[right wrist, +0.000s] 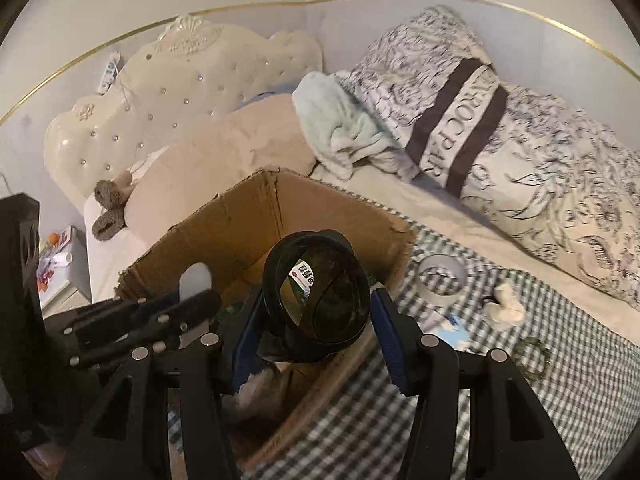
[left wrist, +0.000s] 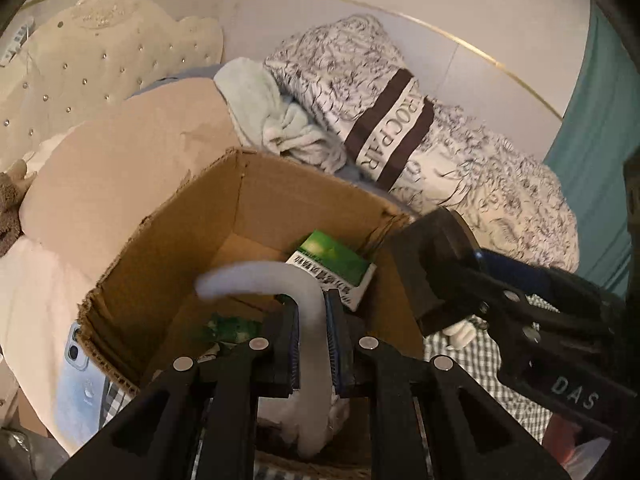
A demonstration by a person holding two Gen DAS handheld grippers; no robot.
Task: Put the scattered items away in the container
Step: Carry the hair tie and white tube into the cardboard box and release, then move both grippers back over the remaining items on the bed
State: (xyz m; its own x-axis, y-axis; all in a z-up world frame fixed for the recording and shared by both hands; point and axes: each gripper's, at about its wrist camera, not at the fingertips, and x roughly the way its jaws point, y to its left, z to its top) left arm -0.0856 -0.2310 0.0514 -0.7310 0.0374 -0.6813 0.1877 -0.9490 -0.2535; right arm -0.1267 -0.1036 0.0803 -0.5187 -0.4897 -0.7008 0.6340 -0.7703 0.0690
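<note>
Box (left wrist: 168,248) of cardboard sits on checked cloth (right wrist: 520,360), green packet (left wrist: 332,256) inside. Left gripper (left wrist: 312,344) pinches white curved tube (left wrist: 280,280) over box. Right gripper (right wrist: 316,320) clamps dark sunglasses (right wrist: 320,292) above box. Quilt band (left wrist: 388,128) reads "ROCPAR"; right gripper's arm marked "DAS".

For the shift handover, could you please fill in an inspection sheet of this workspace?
Surface: bed with checked cloth.
Job's things: cardboard box open, green packet inside; tape roll and white wad lie outside on the cloth.
Clutter: phone beside the box; patterned pillow, towel.
Grippers: left claw shut on white curved piece; right claw shut on dark round container, both over the box.
Cables: nothing seen.
Surroundings: tufted headboard.
</note>
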